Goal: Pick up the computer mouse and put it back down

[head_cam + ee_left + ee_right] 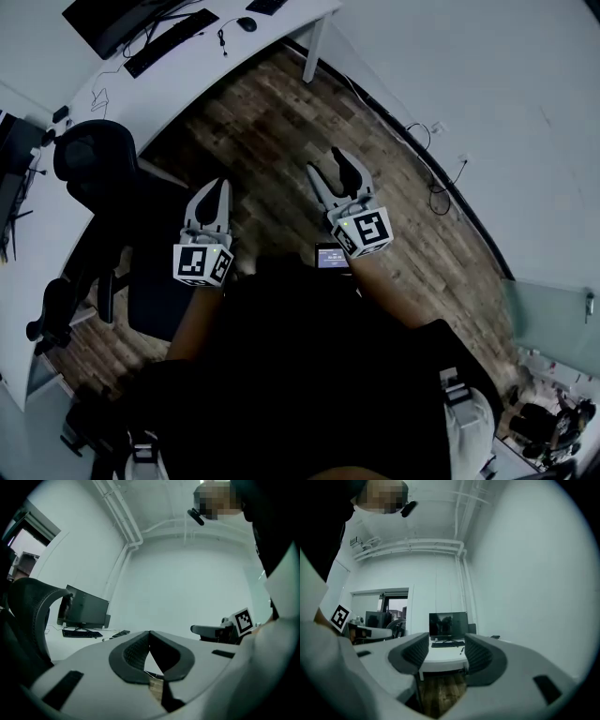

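The black computer mouse (247, 24) lies on the white desk (272, 37) at the top of the head view, to the right of the keyboard (170, 42) and far from both grippers. My left gripper (217, 186) hangs over the wooden floor, level, its jaws closed tip to tip (149, 633) with nothing between them. My right gripper (337, 169) is beside it, also level, jaws apart and empty (446, 641). Through the right gripper's jaws I see the desk with the monitor (448, 624) and the keyboard (447, 644) straight ahead.
A black office chair (94, 169) stands to the left of my left gripper. A dark monitor (112, 23) sits on the desk. The desk leg (314, 49) stands on the wood floor (272, 131). Cables (437, 187) run along the right wall.
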### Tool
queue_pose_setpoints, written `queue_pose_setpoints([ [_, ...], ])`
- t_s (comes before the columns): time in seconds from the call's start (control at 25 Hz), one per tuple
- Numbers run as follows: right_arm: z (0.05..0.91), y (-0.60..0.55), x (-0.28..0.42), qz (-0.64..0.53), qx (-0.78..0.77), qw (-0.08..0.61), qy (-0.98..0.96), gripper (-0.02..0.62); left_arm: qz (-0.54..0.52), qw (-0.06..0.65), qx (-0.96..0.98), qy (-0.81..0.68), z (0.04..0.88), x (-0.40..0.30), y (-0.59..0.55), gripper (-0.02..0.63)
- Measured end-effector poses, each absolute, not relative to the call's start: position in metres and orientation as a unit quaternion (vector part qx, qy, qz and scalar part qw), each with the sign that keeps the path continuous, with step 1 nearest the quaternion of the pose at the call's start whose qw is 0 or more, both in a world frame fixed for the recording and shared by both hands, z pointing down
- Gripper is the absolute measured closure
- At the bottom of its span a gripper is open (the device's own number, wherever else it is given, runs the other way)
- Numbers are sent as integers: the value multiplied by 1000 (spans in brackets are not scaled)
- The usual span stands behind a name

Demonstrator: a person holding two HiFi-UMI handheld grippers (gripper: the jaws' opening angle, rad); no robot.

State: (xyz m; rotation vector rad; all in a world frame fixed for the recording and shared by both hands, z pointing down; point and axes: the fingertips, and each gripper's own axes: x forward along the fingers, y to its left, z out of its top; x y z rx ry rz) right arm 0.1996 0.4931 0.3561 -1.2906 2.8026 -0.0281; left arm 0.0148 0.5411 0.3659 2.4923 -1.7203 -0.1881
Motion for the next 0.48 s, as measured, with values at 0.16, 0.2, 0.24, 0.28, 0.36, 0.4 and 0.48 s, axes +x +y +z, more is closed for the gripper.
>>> queue_pose_setpoints([
  [0.16, 359, 491, 214, -17, -420, 30, 907, 364, -56, 56, 821, -565, 365, 25, 539, 611],
  [0.2, 360, 491, 218, -20, -419, 31, 907, 364, -55, 57, 823, -563, 365, 29, 538, 611],
  [0.24, 362, 491, 222, -23, -418, 29, 908, 364, -54, 58, 824, -561, 365, 34, 537, 611],
  [0.28, 365, 491, 225, -27, -416, 27, 909, 364, -54, 58, 825, -559, 365, 40, 536, 611],
  [0.36, 369, 491, 233, -32, -412, 24, 910, 364, -52, 55, 827, -557, 366, 48, 534, 611],
  [0.4, 371, 491, 238, -33, -411, 24, 911, 364, -51, 52, 826, -558, 366, 51, 532, 611],
  [0.48, 374, 490, 247, -33, -410, 24, 911, 364, -48, 48, 824, -562, 367, 55, 530, 611],
])
